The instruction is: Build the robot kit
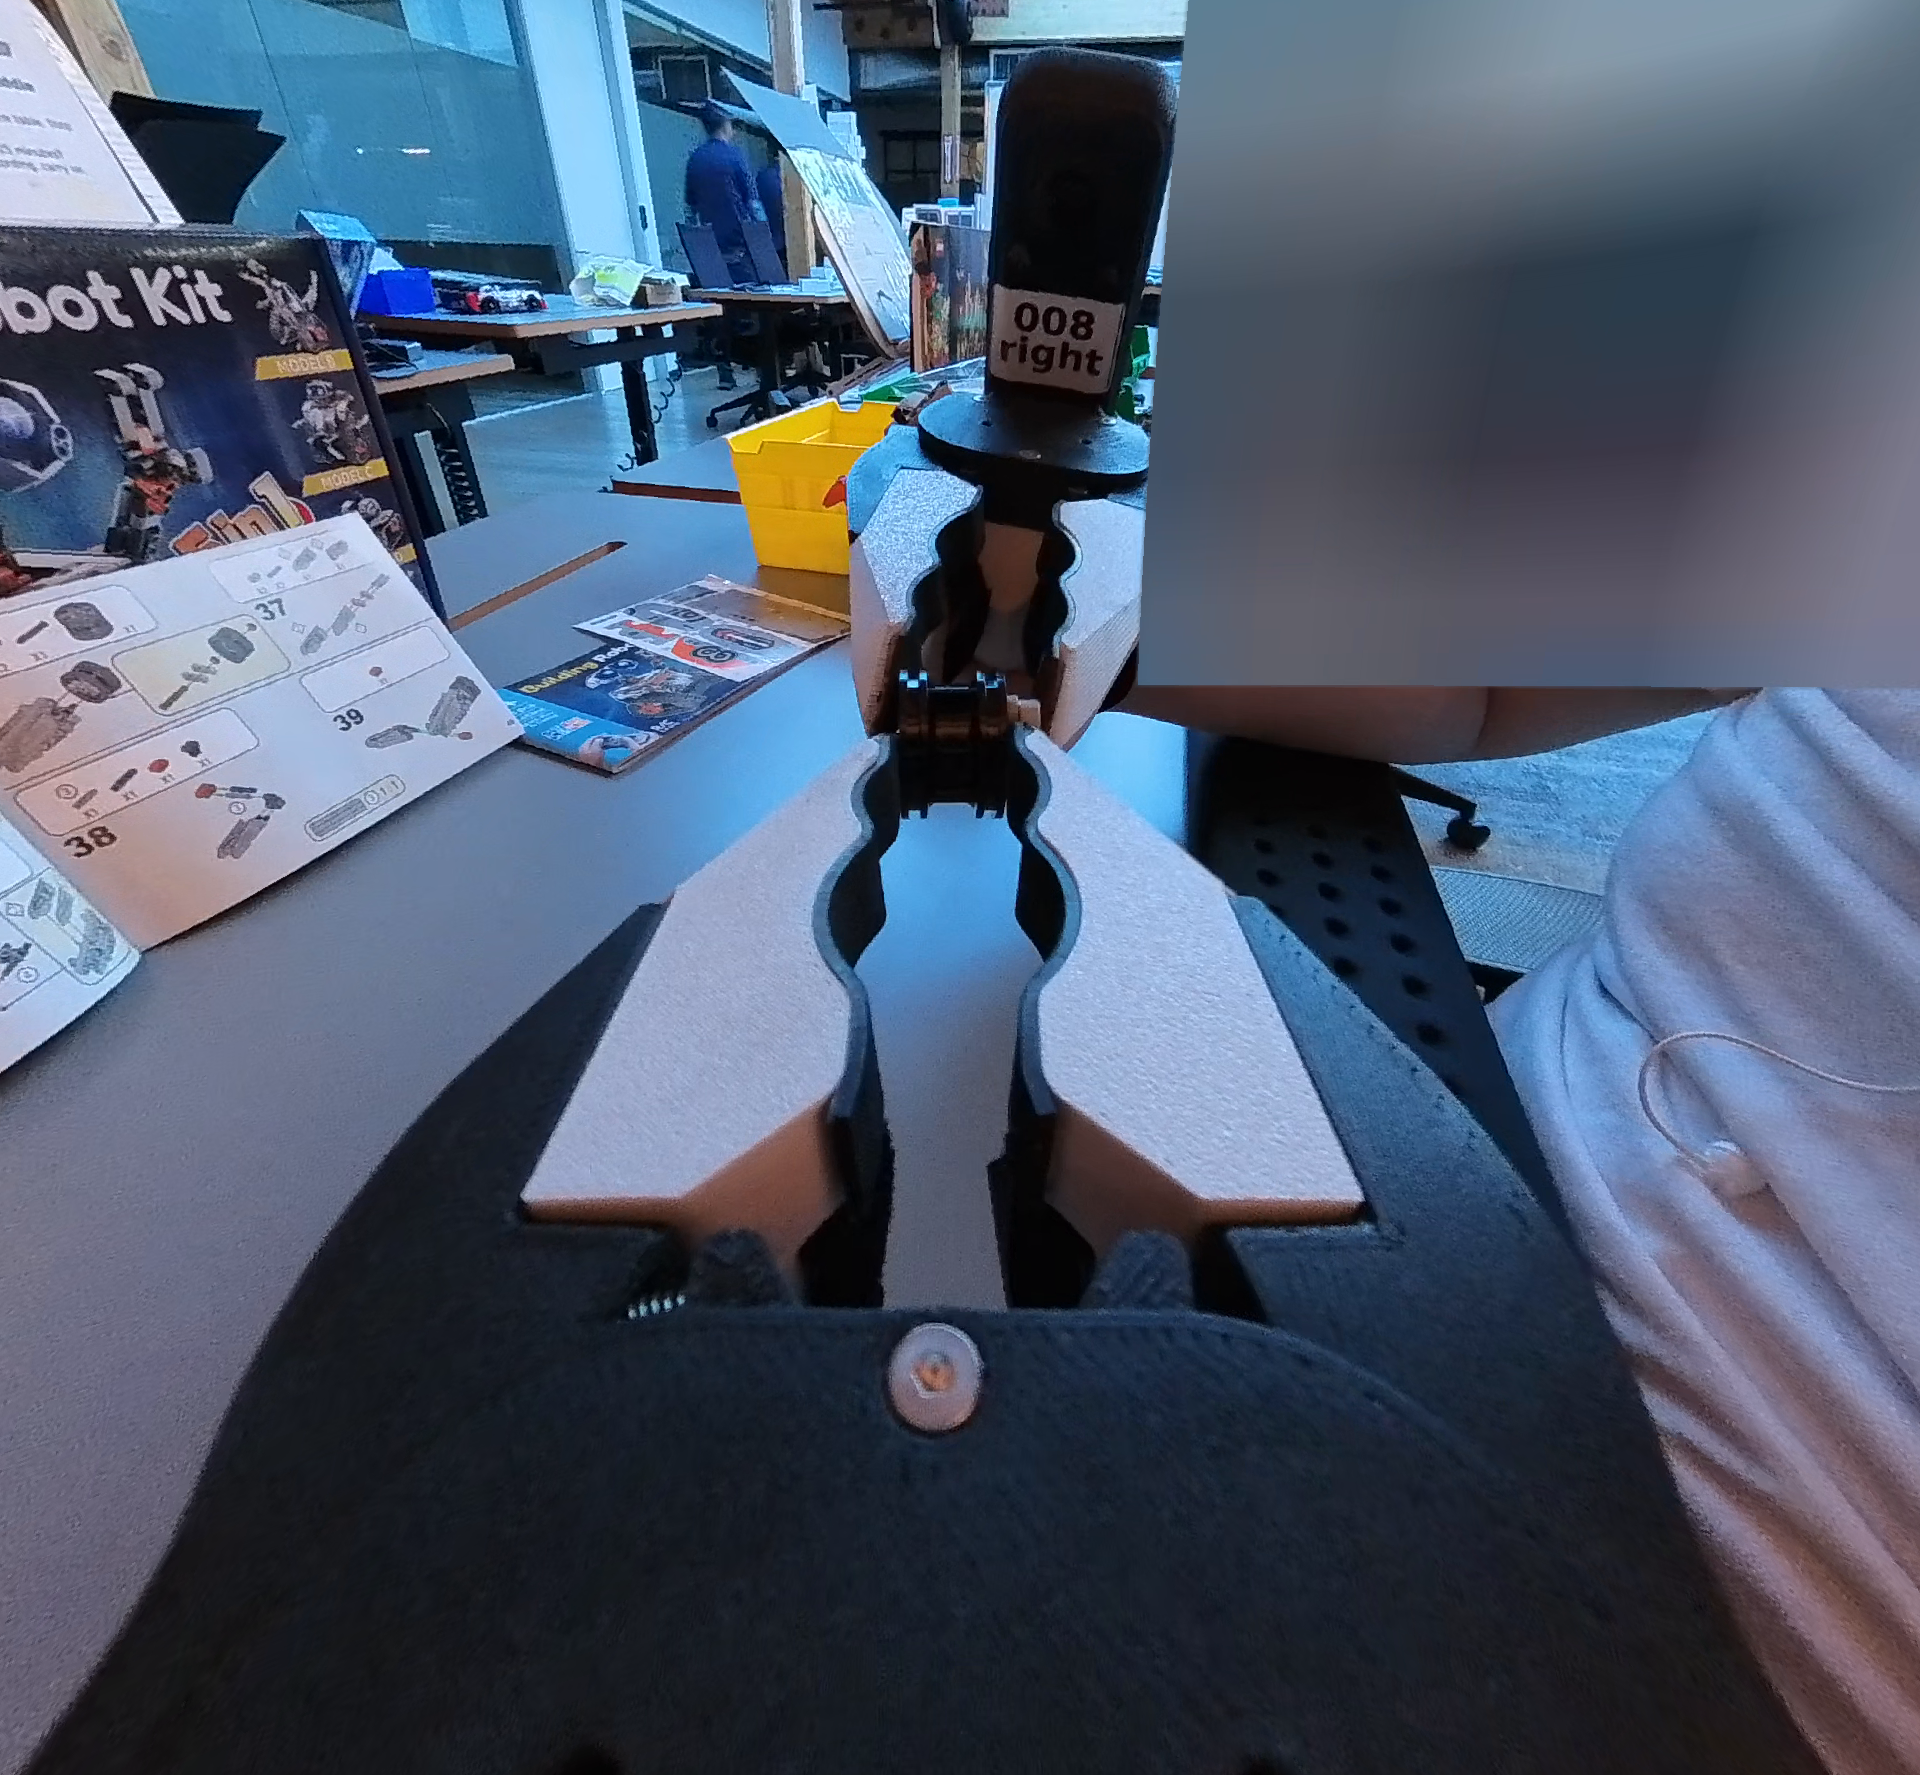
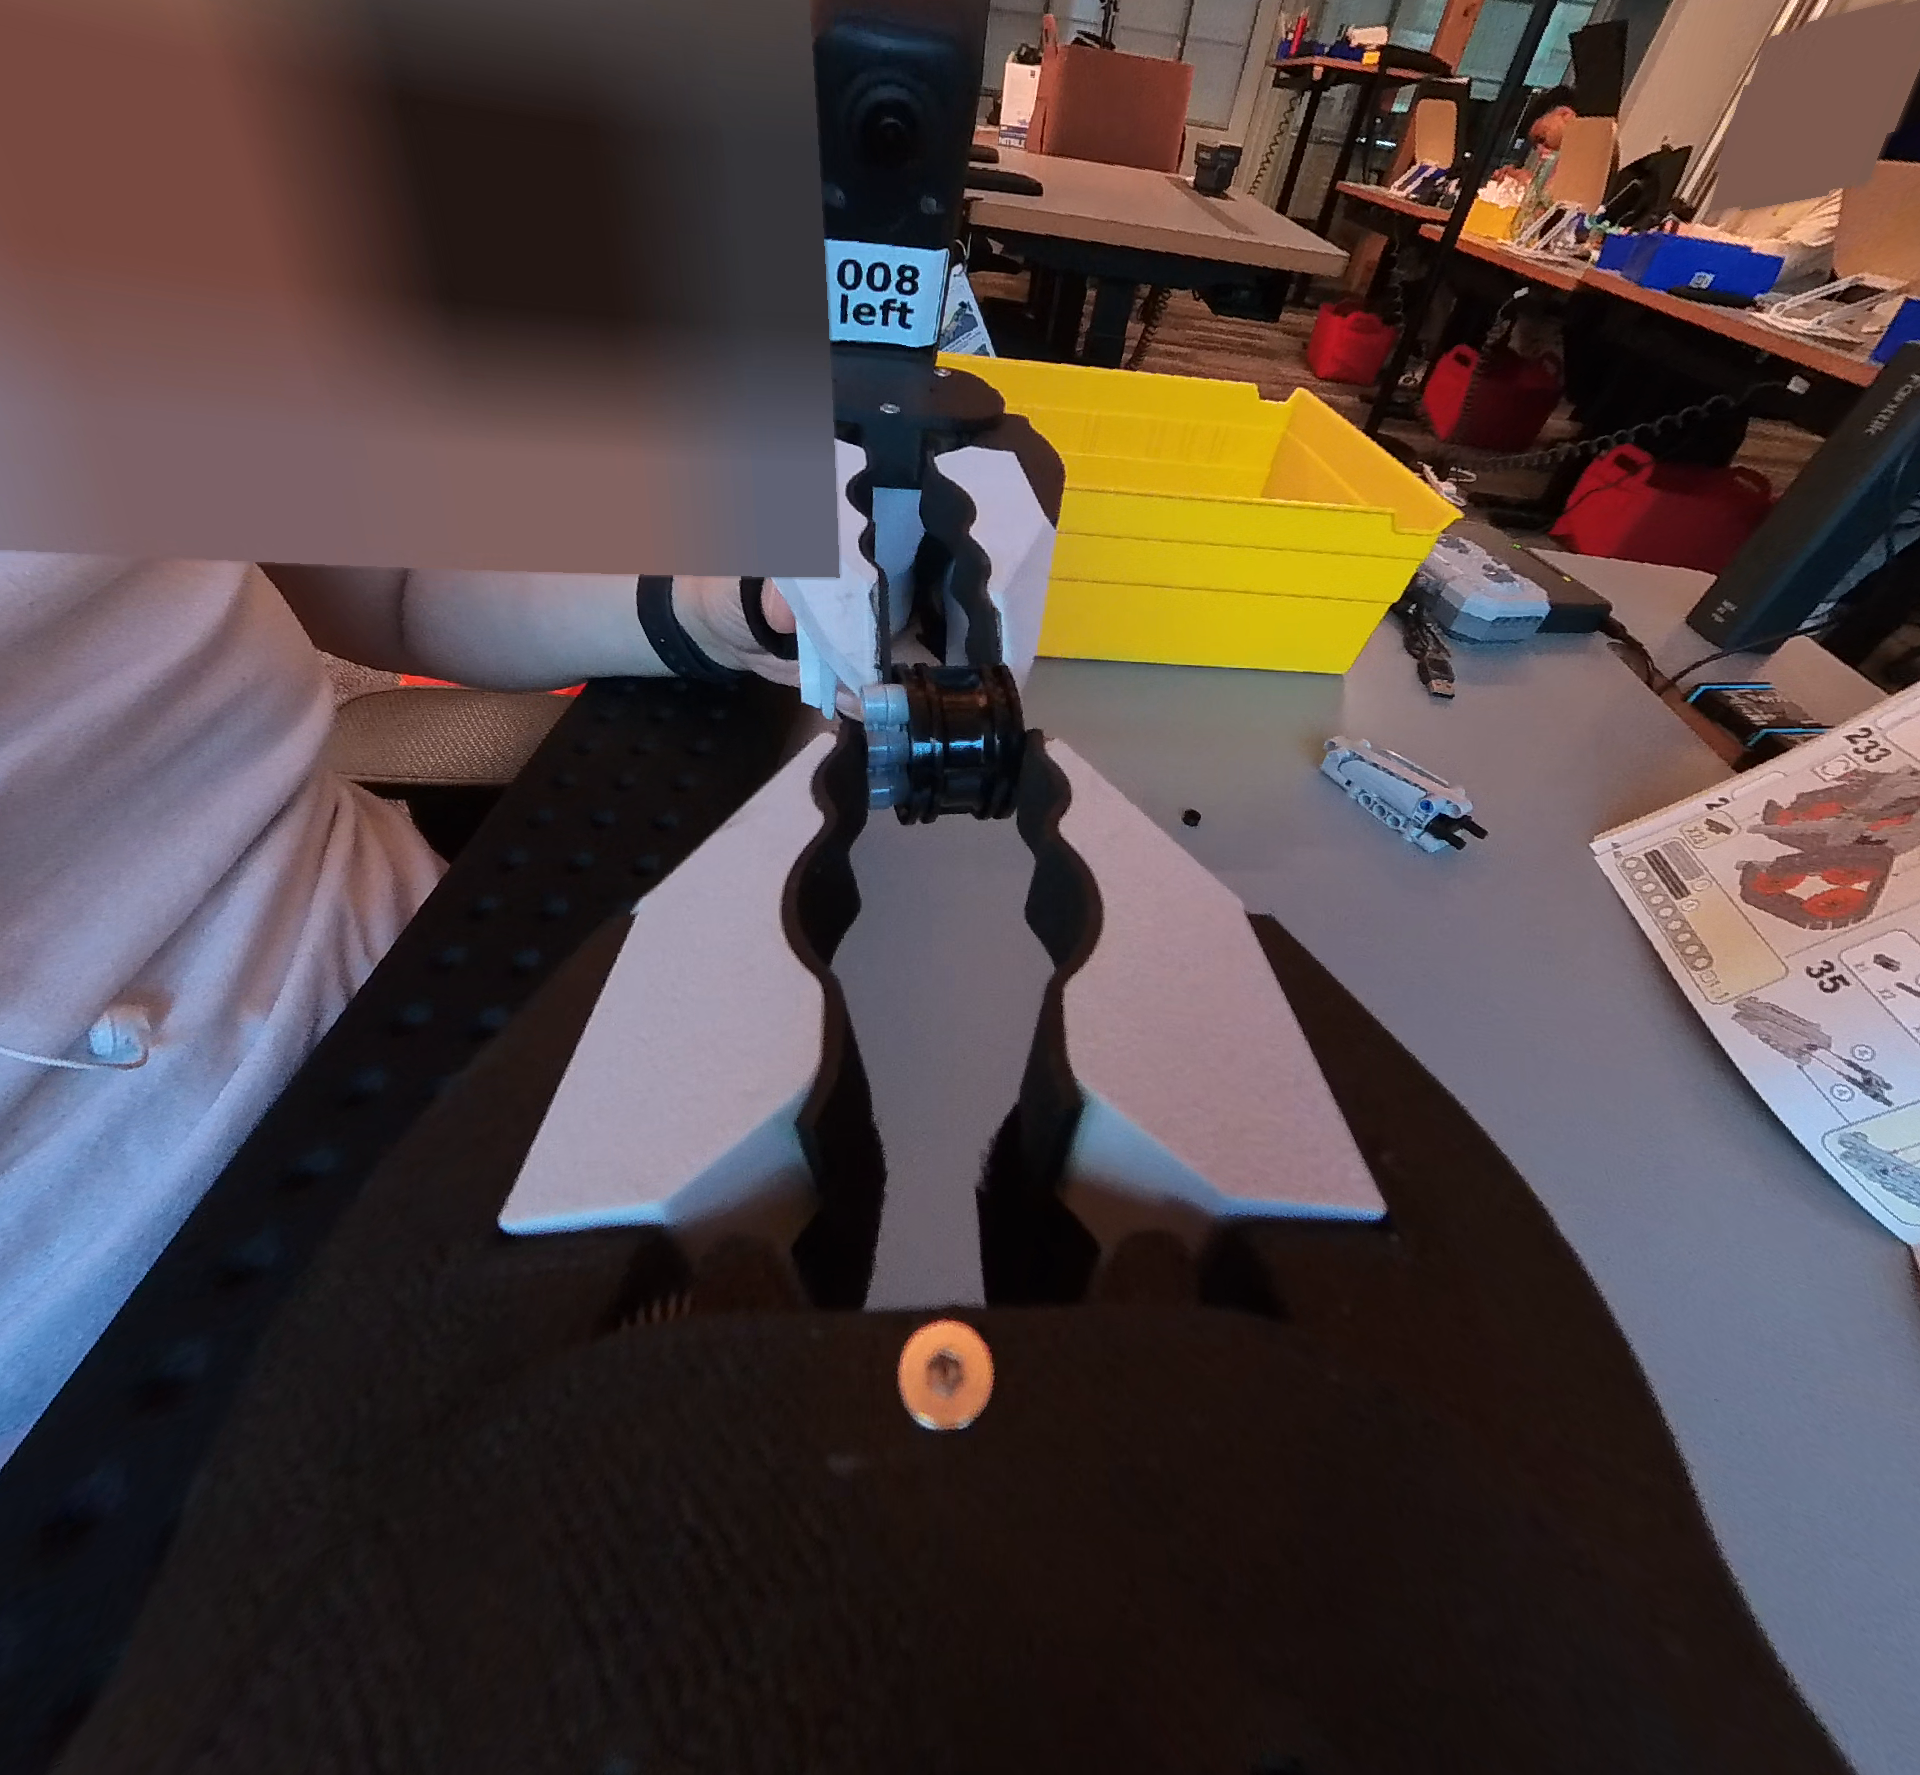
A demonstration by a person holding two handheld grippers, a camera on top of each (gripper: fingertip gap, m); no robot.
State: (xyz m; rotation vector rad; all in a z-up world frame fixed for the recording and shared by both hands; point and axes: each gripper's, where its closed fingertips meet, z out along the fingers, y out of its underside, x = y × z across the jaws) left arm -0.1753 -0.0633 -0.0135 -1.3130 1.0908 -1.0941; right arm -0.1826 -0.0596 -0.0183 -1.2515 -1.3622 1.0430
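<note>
Tongs meet tip to tip above the tabletop (image 2: 1195, 946): my left tongs (image 1: 948, 775) and right tongs (image 2: 940, 769) point straight at each other, both held level and clear of the surface, w/ a small black wheel-like part (image 2: 956, 743) caught between them. Left pair is narrowed onto the part, fingertips pressing its two sides; right pair likewise narrowed, gripping the same piece from the opp. side. In the left view the right tongs come in from above, slightly tilted down, camera stalk standing up behind them. Right view shows a grey hub piece (image 2: 883, 738) on the part's left end, which the left view doesn't show. Right view only: a wrist w/ a dark band (image 2: 675, 629) behind the left tongs, a grey brick assembly (image 2: 1397, 790) lying on the tabletop well apart from the tongs, a tiny black bit (image 2: 1193, 817) near it, a grey unit w/ cable (image 2: 1486, 587) beside the yellow bin (image 2: 1226, 520). Left view only: a kit box (image 1: 187, 395) standing upright at left, an open instruction booklet (image 1: 229, 717) leaning in front of it, a smaller booklet (image 1: 665, 676) flat on the tabletop. Both views catch the person's pale shirt (image 1: 1766, 1050) close by.
</note>
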